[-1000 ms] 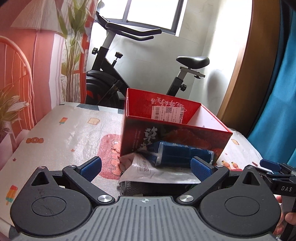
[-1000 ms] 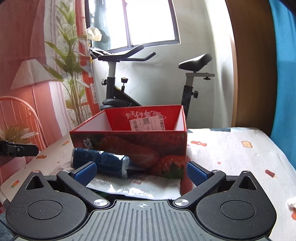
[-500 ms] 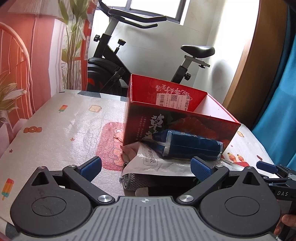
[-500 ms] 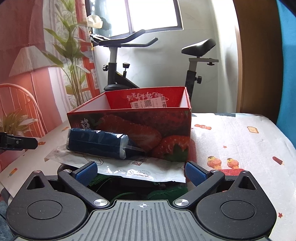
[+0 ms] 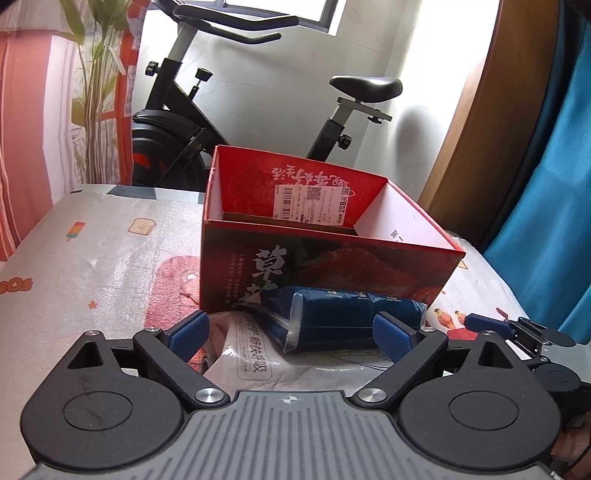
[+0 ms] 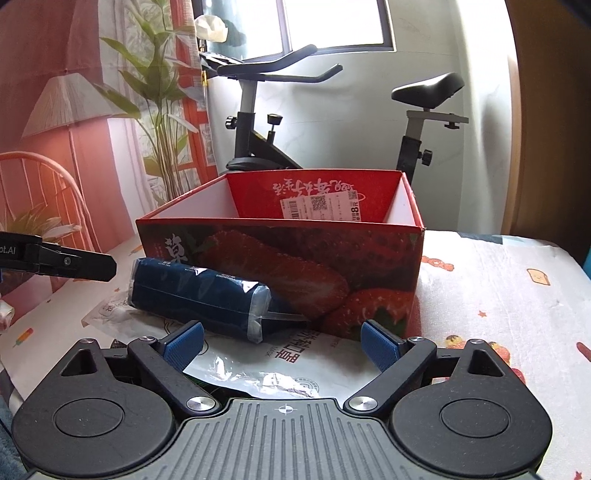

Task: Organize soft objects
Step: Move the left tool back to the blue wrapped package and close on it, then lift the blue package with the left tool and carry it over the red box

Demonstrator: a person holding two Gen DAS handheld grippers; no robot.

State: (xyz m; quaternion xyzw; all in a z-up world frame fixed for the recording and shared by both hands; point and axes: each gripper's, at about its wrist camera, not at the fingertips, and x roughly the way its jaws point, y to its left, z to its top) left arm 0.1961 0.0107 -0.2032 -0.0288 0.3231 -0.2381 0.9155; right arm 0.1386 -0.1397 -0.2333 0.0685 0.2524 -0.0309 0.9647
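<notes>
Blue pack point(image 5: 354, 319) lies crosswise ahead of my left gripper point(image 5: 291, 328), against box point(image 5: 325, 266); both jaws wide, just been narrowing, nothing clamped; right gripper point(image 6: 282, 345) alongside.

This looks like a room in someone's home. An exercise bike point(image 6: 258, 122) stands by a bright window point(image 6: 332, 22), a teal curtain point(image 5: 546, 206) hangs to one side, and the desk point(image 5: 92, 266) wears a cloth printed with cartoon toast and ice lollies.

One red box point(image 5: 325, 269), one blue pack point(image 5: 351, 317), one white pouch point(image 6: 280, 365), one exercise bike point(image 6: 266, 147), two grippers.
</notes>
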